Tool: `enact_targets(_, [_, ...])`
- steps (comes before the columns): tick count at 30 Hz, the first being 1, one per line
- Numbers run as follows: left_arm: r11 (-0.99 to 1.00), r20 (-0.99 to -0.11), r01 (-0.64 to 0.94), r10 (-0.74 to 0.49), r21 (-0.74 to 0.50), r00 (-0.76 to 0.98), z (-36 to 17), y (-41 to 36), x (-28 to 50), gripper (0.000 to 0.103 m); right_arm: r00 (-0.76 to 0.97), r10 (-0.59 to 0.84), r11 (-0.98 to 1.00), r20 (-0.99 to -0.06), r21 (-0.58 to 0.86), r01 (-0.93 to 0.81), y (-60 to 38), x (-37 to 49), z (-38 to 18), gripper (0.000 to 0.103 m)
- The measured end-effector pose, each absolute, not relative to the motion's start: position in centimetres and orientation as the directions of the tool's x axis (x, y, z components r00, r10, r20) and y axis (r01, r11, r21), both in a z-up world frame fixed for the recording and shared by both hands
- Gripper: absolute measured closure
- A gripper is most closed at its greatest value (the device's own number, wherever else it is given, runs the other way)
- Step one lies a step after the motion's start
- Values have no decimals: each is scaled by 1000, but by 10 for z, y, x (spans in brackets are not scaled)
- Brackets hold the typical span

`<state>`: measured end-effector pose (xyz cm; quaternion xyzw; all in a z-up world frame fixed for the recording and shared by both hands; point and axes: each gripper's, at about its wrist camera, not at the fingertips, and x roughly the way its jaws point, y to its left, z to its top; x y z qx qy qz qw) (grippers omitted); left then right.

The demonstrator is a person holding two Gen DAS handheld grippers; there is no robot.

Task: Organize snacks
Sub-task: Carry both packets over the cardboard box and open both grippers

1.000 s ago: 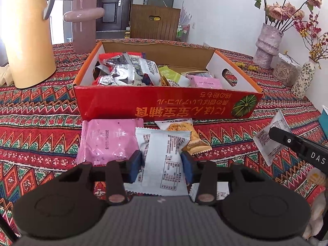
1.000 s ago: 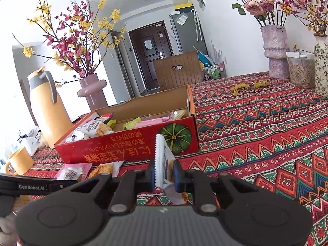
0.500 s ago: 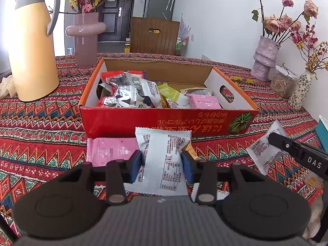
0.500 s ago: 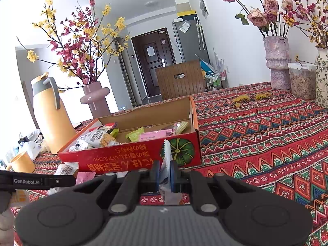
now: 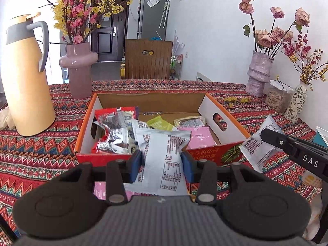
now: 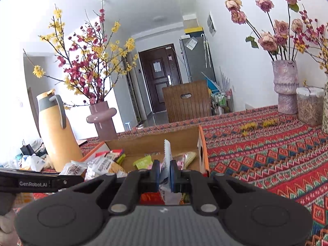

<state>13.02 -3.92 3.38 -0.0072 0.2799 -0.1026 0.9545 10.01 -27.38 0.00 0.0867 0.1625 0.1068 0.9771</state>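
At twelve o'clock from the left gripper (image 5: 161, 165) sat the red snack box (image 5: 211, 153), open-topped and already heaped with packets, and that was surely why both tools were raised at its near wall: they looked set to drop in their loads. The left gripper was clenched across the width of a white snack packet (image 5: 164, 157), blue pads pressing its two side edges so the printed back faced the camera; rows of small text and a table showed there, too fine to read. Off at three o'clock, the right gripper (image 6: 164, 173) was pinched flat on a second white packet (image 5: 260, 143), held edge-on so its serrated end stood up like a blade above the box's right end. In the left view "DAS" read clearly on the right tool's arm; in the right view "GenRobot.AI" ran along the left tool. Yellow characters and a green pumpkin picture marked the box front, upside down from here. A pink packet (image 5: 199, 136) lay inside at one o'clock; an orange jug (image 5: 26, 78) stood at ten o'clock.
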Motion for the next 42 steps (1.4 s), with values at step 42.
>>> enact_targets(42, [991, -526, 120, -133, -60, 840, 20, -52, 234, 34, 936, 169, 980, -307, 156, -126, -253, 218, -21, 80])
